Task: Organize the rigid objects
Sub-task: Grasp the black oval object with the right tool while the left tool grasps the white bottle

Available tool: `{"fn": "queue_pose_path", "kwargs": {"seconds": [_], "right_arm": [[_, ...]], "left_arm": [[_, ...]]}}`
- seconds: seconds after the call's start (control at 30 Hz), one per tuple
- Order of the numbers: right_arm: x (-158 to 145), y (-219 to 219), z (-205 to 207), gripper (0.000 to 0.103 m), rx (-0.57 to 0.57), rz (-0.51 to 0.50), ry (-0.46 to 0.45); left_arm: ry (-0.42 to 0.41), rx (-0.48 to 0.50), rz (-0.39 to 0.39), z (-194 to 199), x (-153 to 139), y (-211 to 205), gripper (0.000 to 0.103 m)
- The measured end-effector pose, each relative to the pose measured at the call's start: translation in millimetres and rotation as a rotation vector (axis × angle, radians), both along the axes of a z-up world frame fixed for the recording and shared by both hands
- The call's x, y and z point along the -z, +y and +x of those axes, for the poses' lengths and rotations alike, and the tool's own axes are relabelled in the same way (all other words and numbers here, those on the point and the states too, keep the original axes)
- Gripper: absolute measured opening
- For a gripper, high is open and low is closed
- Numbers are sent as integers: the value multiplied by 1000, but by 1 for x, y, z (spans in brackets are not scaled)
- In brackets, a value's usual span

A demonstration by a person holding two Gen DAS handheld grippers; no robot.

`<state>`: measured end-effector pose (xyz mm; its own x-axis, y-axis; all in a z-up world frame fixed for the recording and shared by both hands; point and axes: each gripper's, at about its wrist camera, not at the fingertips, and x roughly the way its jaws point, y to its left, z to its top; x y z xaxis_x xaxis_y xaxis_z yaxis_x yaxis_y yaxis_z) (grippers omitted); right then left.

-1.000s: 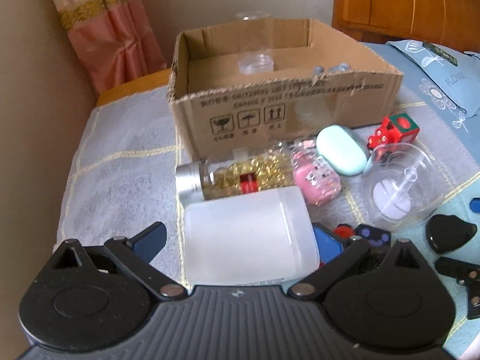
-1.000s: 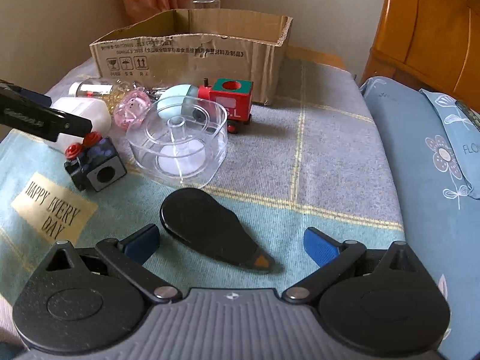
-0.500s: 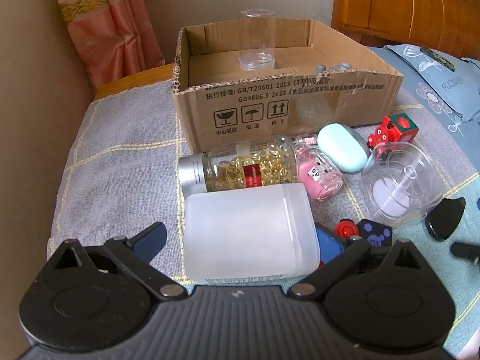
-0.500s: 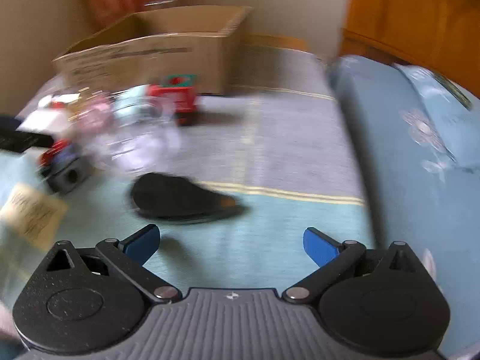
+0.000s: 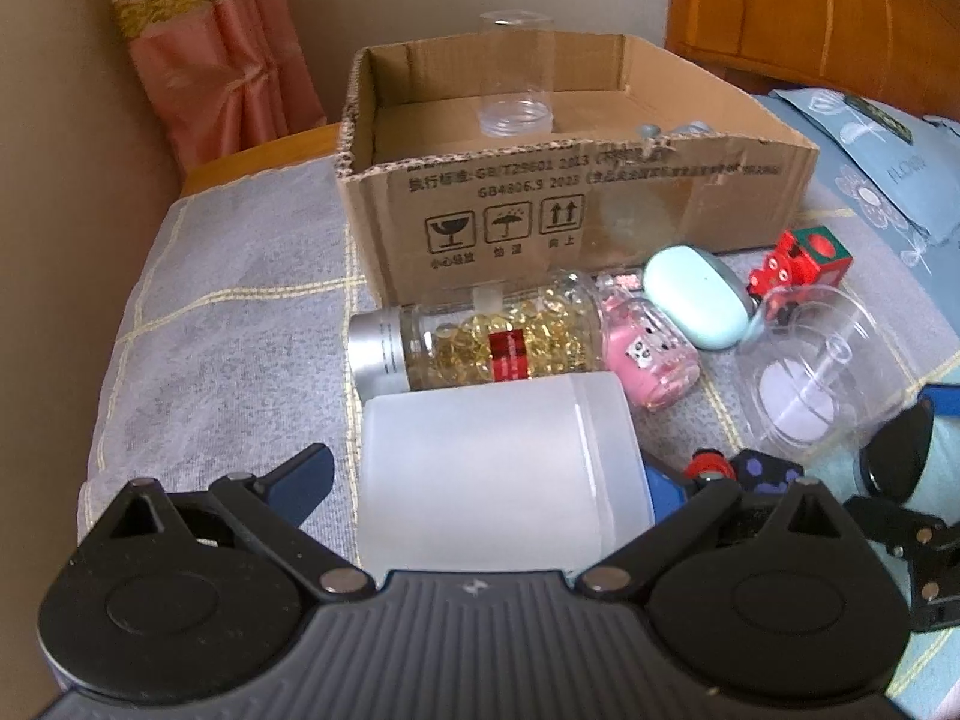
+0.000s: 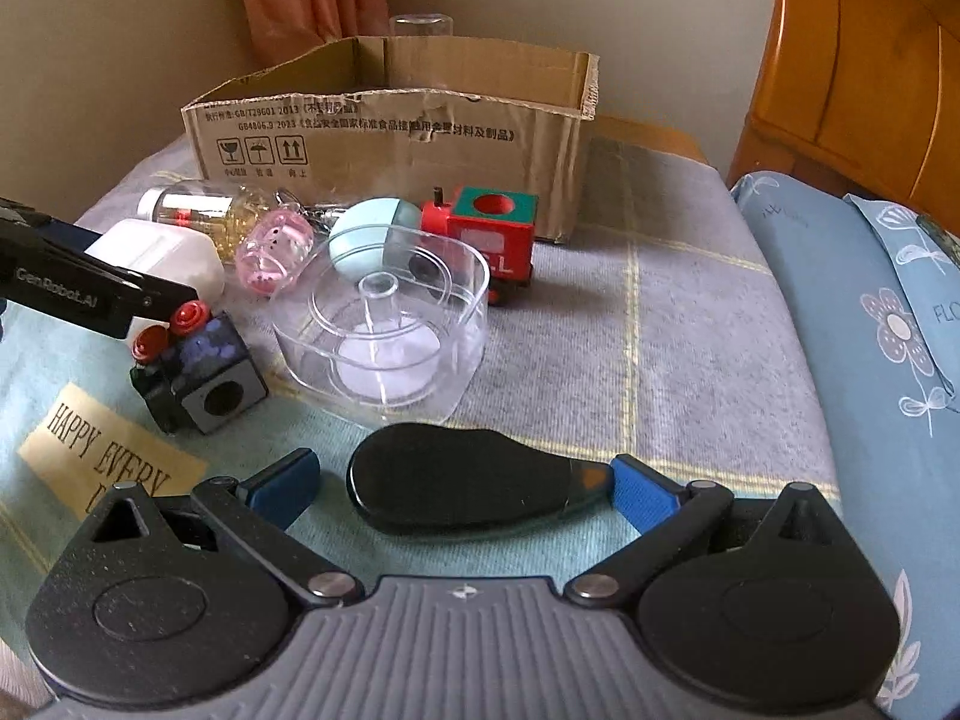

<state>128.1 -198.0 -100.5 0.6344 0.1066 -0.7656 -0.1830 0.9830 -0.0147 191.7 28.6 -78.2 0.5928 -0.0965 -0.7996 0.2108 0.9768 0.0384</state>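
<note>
Between the left gripper [image 5: 486, 480] fingers lies the frosted white jar [image 5: 498, 468] on its side, fingers spread either side, left pad apart from it, right pad close against it. Right gripper [image 6: 462, 483] fingers spread around the flat black case [image 6: 462, 486]; right pad at its narrow tip. Cardboard box [image 6: 390, 126] sits well beyond both. Risks: jar is smooth and round, may roll or squirt out on closing, knocking the capsule bottle [image 5: 480, 339] just ahead. Case is thin; pads may skid over it.
</note>
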Motion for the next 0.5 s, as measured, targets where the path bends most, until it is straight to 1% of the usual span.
{"fn": "queue_pose_path", "kwargs": {"seconds": [0.03, 0.07, 0.13, 0.23, 0.37, 0.43, 0.5], "right_arm": [[0, 0, 0, 103, -3, 1, -1], [0, 0, 0, 103, -6, 1, -3], [1, -1, -1, 103, -12, 3, -9], [1, -2, -3, 103, -17, 3, -13], [0, -3, -3, 103, -21, 3, -20], [0, -4, -4, 100, -17, 2, -25], [-1, -5, -5, 94, -17, 4, -29]], "left_arm": [[2, -3, -11, 0, 0, 1, 95], [7, -2, -28, 0, 0, 3, 90], [14, -1, -58, -1, -1, 6, 83], [8, -12, -47, -5, -2, 9, 83], [19, -14, -57, -16, -6, 18, 83], [27, -9, -62, -23, -7, 21, 83], [36, -6, -68, -29, -7, 24, 83]]}}
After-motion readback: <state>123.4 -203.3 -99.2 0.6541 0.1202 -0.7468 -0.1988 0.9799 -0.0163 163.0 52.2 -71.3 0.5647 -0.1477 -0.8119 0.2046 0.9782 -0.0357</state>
